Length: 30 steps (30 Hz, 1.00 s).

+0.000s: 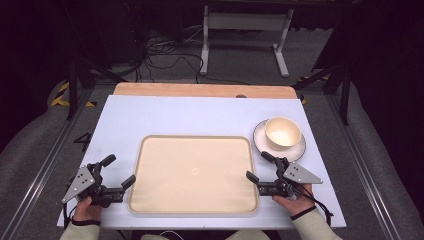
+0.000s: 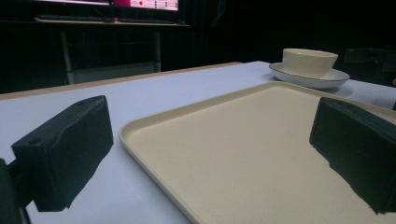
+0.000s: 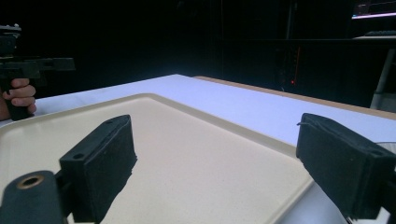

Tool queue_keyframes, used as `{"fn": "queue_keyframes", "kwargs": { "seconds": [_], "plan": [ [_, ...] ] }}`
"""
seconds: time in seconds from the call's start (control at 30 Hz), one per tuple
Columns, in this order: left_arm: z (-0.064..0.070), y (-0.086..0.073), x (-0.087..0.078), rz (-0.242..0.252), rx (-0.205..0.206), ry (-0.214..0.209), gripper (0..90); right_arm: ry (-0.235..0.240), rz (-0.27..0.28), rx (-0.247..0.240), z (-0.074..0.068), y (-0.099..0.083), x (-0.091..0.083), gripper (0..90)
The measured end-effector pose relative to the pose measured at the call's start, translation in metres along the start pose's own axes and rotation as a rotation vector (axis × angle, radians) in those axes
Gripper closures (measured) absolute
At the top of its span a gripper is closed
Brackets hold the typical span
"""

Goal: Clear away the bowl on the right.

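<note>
A cream tray (image 1: 150,150) lies empty in the middle of the white table, also seen as the tray (image 2: 154,130) and the tray (image 3: 42,135) from each side. A cream bowl (image 1: 282,132) sits on a white saucer (image 1: 300,148) at the right; the bowl (image 2: 309,61) and saucer (image 2: 299,79) show far off in the left gripper view. My left gripper (image 1: 121,171) rests open at the tray's front left corner. My right gripper (image 1: 260,166) is open at the tray's front right edge, just in front of the saucer. Nothing is between either pair of jaws (image 2: 215,149) (image 3: 224,163).
A wooden strip (image 1: 200,90) runs along the table's far edge. Beyond it stand a white frame leg (image 1: 282,47) and loose cables (image 1: 165,55) on the floor. Metal rails (image 1: 40,170) flank the table. The person's left hand (image 3: 18,93) holds the other gripper.
</note>
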<state>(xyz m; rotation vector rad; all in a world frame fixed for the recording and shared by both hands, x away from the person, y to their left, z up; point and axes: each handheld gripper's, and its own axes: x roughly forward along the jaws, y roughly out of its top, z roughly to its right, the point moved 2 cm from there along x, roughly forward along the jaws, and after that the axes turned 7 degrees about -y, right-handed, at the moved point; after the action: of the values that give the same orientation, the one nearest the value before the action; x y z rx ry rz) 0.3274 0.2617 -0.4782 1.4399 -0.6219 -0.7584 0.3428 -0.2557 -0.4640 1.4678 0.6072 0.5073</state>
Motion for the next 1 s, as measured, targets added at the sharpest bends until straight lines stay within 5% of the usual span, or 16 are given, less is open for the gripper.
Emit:
{"fn": "queue_keyframes", "kwargs": {
  "seconds": [0.77,1.0],
  "plan": [
    [0.0014,-0.0001,0.0019,-0.021,0.014,0.007,0.2,-0.005,-0.005,0.015,0.0018,0.0004,0.0004,15.4],
    [0.0013,-0.0001,0.002,-0.022,0.014,0.007,0.2,-0.032,-0.082,0.047,0.0081,0.008,0.0016,21.7]
  ]
}}
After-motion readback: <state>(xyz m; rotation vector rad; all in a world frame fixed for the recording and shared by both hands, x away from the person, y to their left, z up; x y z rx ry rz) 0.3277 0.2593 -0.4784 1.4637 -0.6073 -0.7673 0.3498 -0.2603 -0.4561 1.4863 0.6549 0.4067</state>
